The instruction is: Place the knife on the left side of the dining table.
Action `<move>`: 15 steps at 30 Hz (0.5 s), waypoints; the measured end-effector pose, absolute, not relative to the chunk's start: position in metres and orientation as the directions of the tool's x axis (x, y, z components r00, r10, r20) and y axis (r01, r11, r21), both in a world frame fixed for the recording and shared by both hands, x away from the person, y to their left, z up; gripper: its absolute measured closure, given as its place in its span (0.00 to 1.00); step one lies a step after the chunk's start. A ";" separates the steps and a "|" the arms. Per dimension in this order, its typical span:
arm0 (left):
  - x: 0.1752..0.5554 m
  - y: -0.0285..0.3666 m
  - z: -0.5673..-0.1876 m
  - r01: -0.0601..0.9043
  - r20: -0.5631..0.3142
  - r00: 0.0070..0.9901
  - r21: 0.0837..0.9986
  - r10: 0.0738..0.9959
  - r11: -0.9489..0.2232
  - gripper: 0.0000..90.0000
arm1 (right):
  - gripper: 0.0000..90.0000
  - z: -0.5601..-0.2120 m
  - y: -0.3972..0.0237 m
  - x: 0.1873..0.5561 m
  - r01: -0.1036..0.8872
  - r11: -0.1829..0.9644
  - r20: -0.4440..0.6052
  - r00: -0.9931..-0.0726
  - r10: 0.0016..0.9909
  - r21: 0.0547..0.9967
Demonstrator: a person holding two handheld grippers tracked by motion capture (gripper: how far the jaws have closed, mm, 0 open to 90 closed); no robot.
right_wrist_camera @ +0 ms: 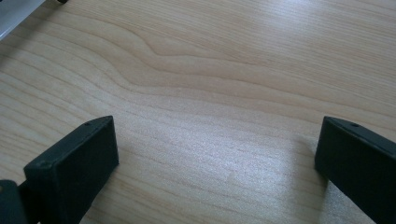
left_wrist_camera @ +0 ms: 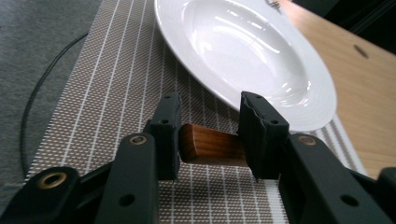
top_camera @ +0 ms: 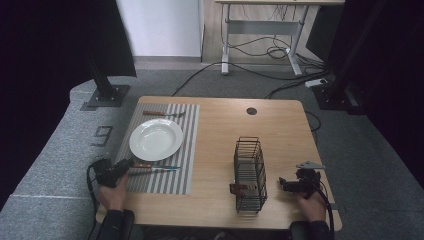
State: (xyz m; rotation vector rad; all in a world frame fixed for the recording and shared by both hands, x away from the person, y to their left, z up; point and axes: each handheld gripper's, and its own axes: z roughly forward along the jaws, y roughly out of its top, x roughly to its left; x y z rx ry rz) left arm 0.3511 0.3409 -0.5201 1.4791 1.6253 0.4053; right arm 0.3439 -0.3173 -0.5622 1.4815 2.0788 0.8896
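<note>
Place setting at a wooden bench [top_camera: 280, 130], seen from above and along each tool. In the lower left of the high view, the left tool [top_camera: 121, 167] rests at the near edge of a striped placemat [top_camera: 187, 145], just below a white plate [top_camera: 156, 139]. The left gripper view shows its jaws pressed onto the wooden handle [left_wrist_camera: 212, 147] of a piece of cutlery [top_camera: 152, 169], the handle lying low over the mat with the plate rim just beyond. In the high view the cutlery lies along the mat's lower part, its metal end pointing toward the centre of the frame; a second wooden-handled utensil [top_camera: 161, 114] lies on the mat above the plate. A black wire caddy [top_camera: 249, 175] stands at lower centre, something wooden showing at its near side. The right tool [top_camera: 289, 184], at lower right beside the caddy, is spread wide over bare bench, holding nothing.

The step in hand appears to be setting or gripping the cutlery beside the plate. Whether it is being laid down or taken up cannot be told. Either way, the next move calls for keeping the handle level and clear of the plate rim.
</note>
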 end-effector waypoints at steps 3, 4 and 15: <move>0.352 0.339 -0.521 0.646 -0.336 0.086 0.736 0.938 0.205 0.65 | 0.00 -0.562 -0.317 0.344 0.663 0.221 0.017 -0.333 0.943 0.715; 0.352 0.338 -0.522 0.648 -0.330 0.084 0.735 0.940 0.200 0.64 | 0.00 -0.562 -0.317 0.344 0.663 0.221 0.017 -0.333 0.943 0.715; 0.354 0.338 -0.529 0.677 -0.291 0.072 0.717 0.954 0.167 0.63 | 0.00 -0.562 -0.317 0.344 0.663 0.221 0.017 -0.333 0.943 0.715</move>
